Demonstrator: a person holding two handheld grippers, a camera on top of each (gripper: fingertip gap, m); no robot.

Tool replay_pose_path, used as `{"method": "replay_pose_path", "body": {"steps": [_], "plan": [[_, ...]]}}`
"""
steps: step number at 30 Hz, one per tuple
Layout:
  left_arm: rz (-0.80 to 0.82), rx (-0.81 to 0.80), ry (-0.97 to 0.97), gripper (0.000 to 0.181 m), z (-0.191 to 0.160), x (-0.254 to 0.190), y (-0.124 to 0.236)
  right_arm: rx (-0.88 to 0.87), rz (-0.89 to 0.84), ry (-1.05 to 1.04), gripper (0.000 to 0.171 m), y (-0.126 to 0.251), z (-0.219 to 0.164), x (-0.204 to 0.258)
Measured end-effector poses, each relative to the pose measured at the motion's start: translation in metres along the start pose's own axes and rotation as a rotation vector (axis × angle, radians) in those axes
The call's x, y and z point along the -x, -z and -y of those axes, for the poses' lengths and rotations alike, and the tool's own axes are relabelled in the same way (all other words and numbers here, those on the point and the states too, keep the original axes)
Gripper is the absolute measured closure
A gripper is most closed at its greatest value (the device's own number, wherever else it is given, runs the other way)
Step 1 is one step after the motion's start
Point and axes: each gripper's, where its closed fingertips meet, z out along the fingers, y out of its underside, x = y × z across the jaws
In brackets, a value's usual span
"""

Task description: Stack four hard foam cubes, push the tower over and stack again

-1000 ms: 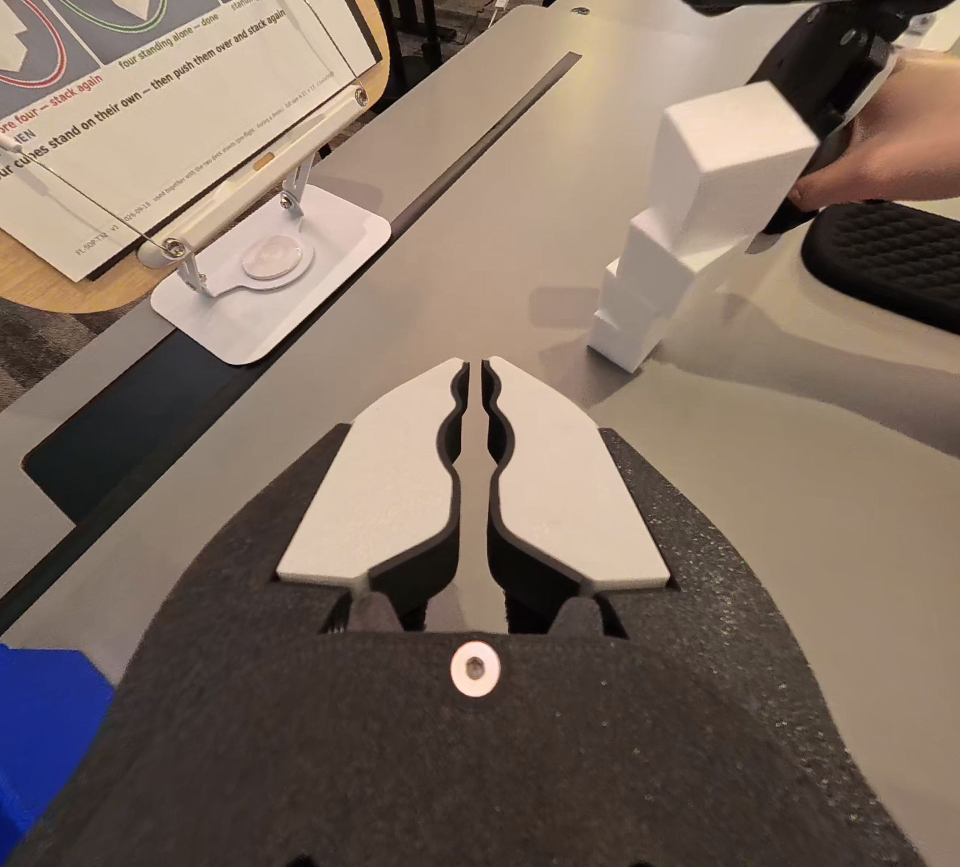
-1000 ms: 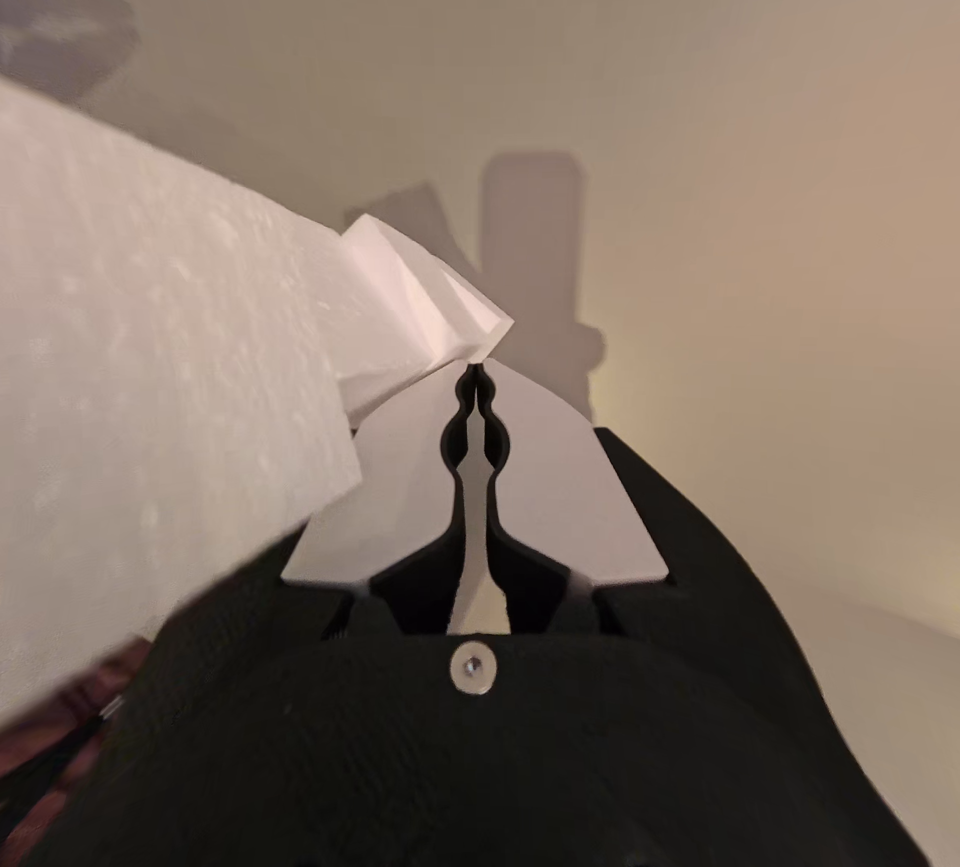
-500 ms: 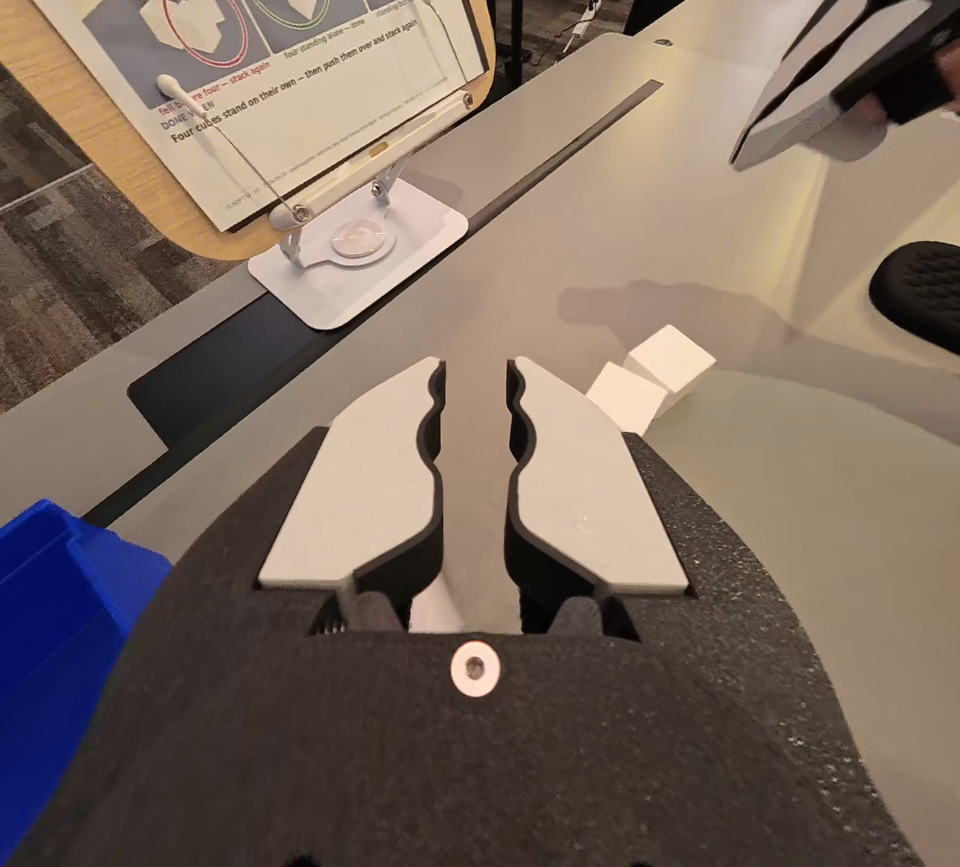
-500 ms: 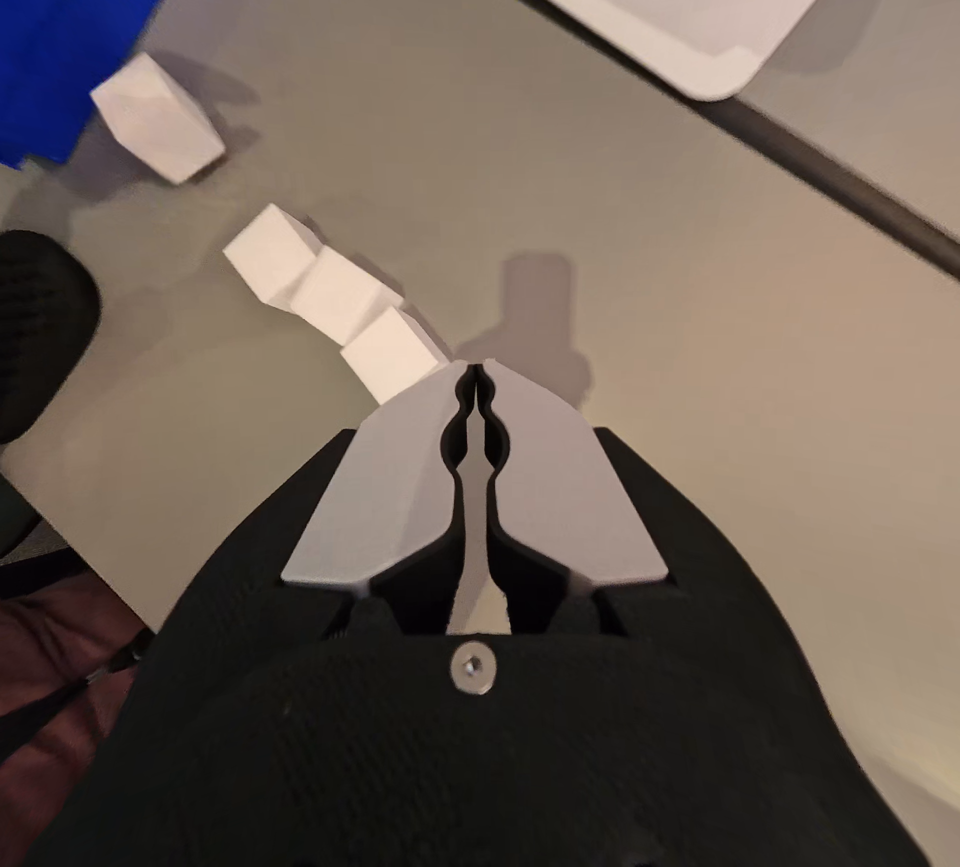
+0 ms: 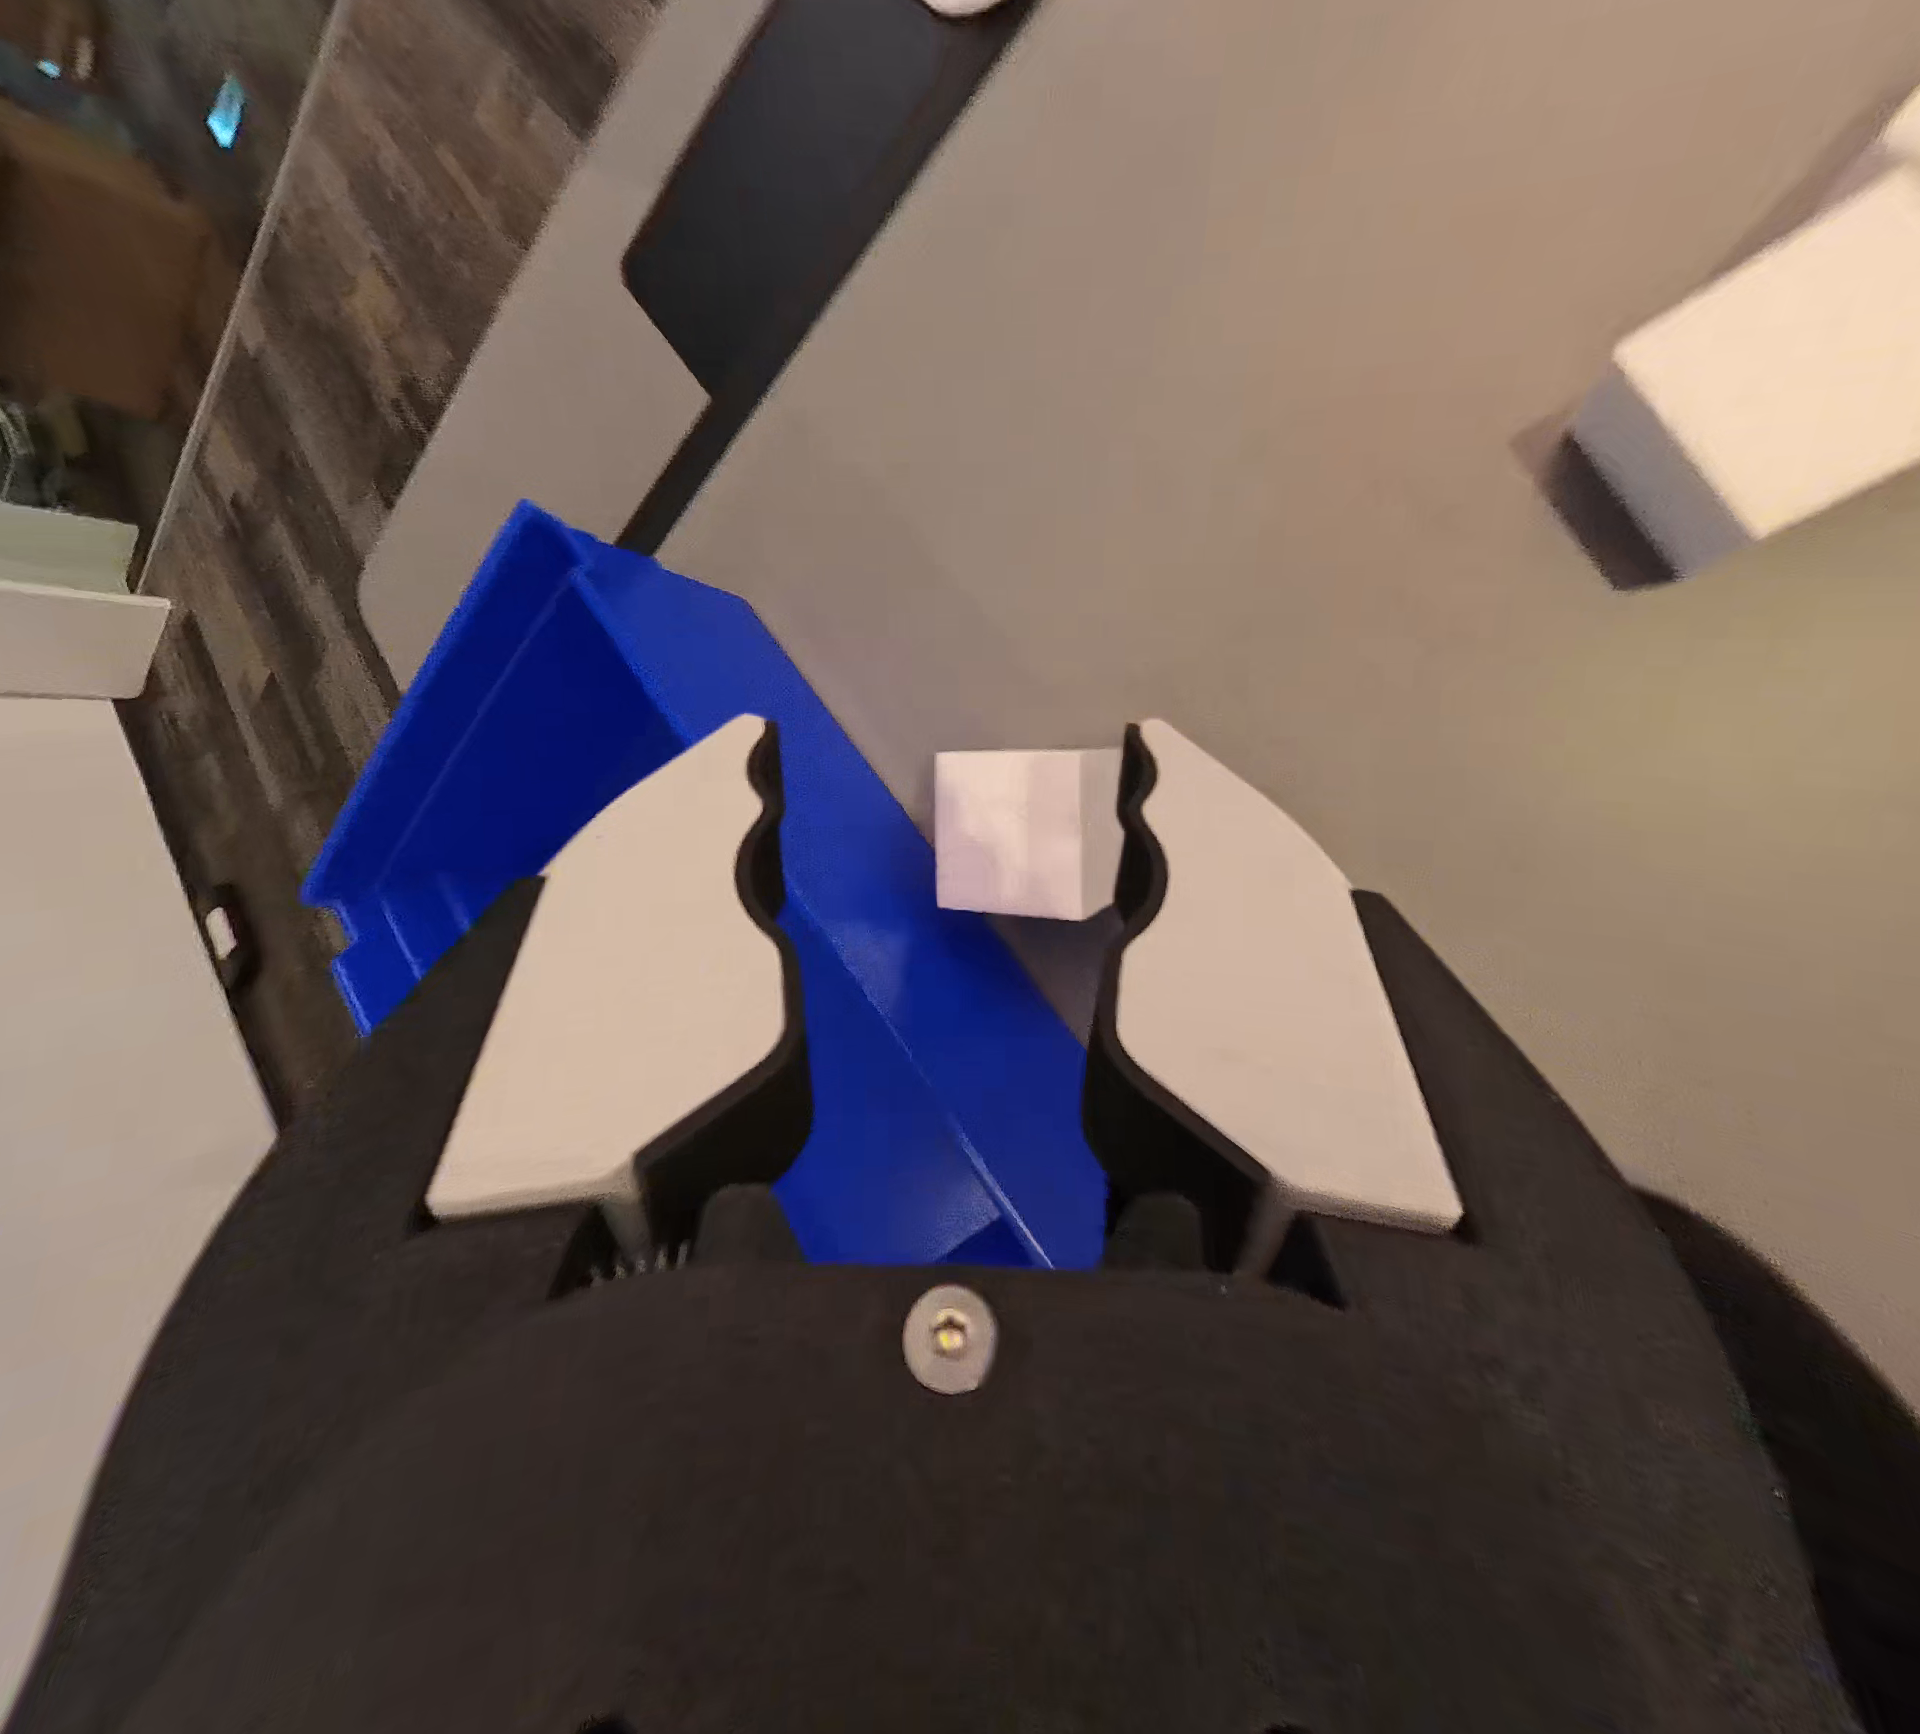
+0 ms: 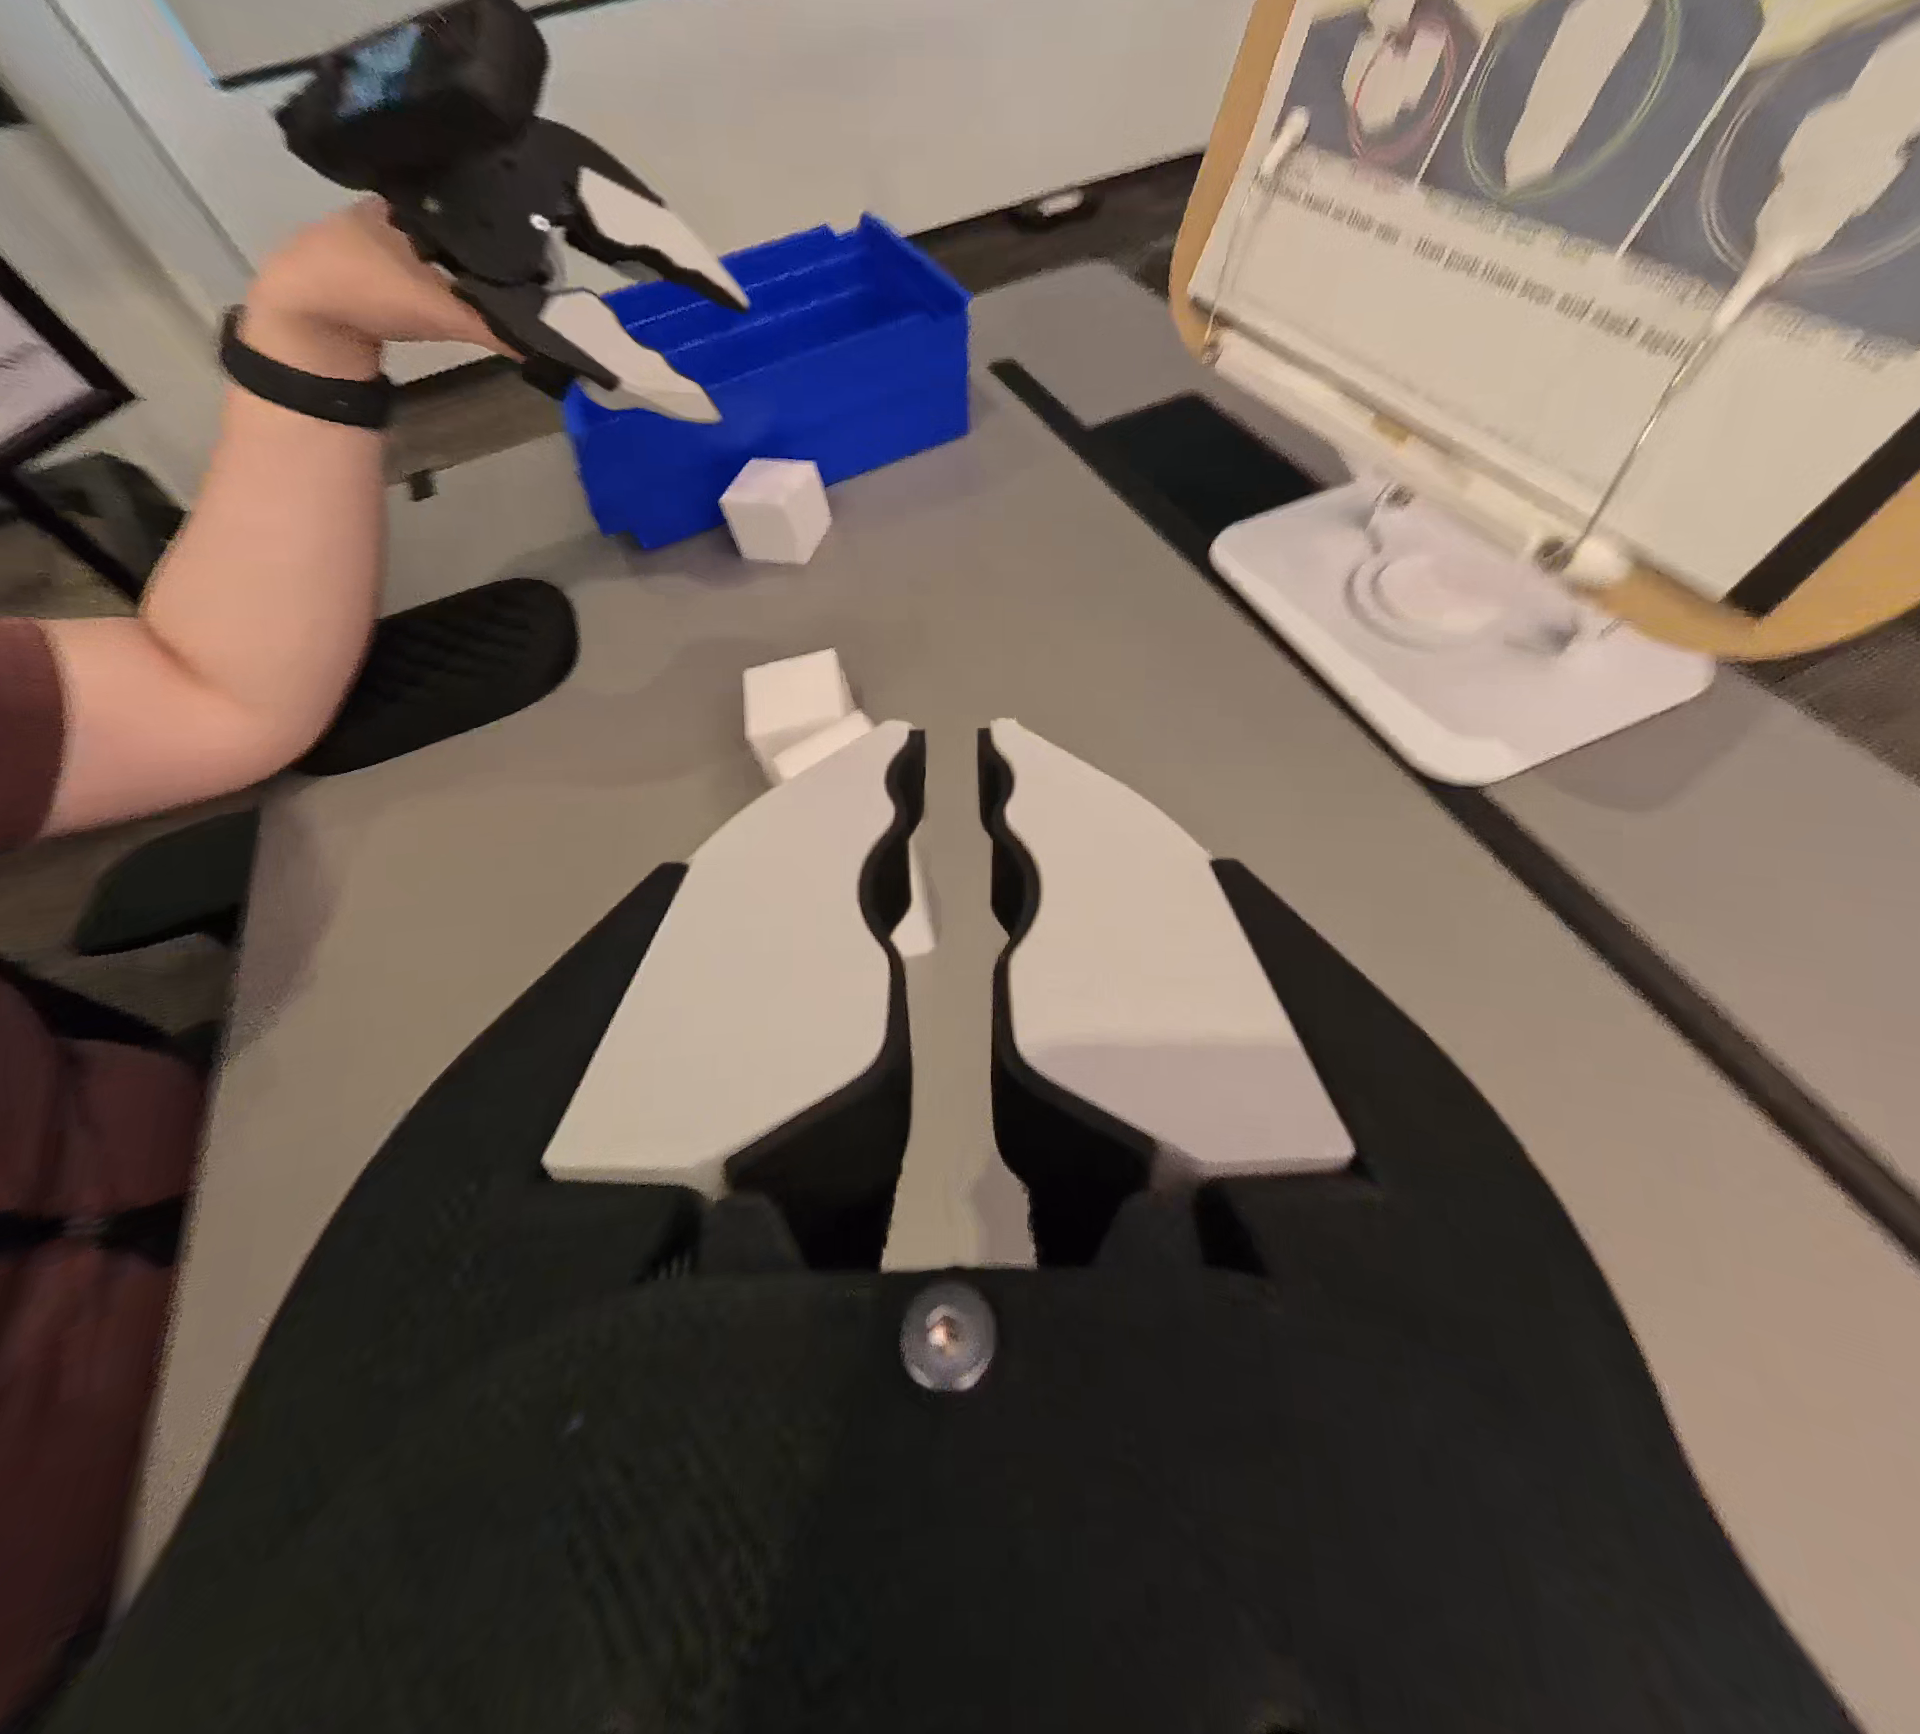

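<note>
Four white foam cubes lie on the grey table (image 6: 1039, 604); none is stacked. One cube (image 6: 774, 508) sits alone against the blue bin (image 6: 831, 375). The others lie in a loose row: one cube (image 6: 795, 697), a second (image 6: 821, 744) touching it, and a third (image 6: 914, 915) showing between my right fingers. My right gripper (image 6: 951, 734) is slightly open and empty, above the near end of the row. My left gripper (image 5: 945, 734) is wide open and empty, in the air above the lone cube (image 5: 1013, 832) and the bin's wall (image 5: 582, 749). It also shows in the right wrist view (image 6: 727, 359).
A white-based stand (image 6: 1455, 645) holds an instruction sheet (image 6: 1558, 230) at the right. A dark slot (image 6: 1195, 458) runs along the table beside it. A black pad (image 6: 447, 656) lies at the left under the person's forearm (image 6: 260, 645).
The leaning tower has fallen and the cubes now lie on the table. My right gripper drew back and opened a little. My left gripper rose, opened wide and swung over the cube by the bin.
</note>
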Motion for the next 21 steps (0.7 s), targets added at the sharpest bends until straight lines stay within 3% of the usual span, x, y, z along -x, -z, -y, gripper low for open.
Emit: {"method": "replay_pose_path", "body": {"steps": [5,9,14,21], "plan": [[-0.054,0.252,-0.112,0.112,-0.035,-0.018,-0.035,-0.103,0.088,-0.096,0.161,0.014,0.006,-0.002],[-0.045,0.364,-0.116,0.113,-0.041,-0.026,-0.053,-0.052,0.089,-0.127,0.161,0.015,-0.005,-0.006],[-0.03,0.427,-0.083,0.11,-0.053,-0.023,-0.06,0.003,0.061,-0.103,0.16,0.014,-0.015,-0.01],[-0.107,0.496,-0.105,0.128,-0.069,-0.037,-0.065,0.052,0.056,-0.114,0.159,0.008,-0.024,-0.012]]}}
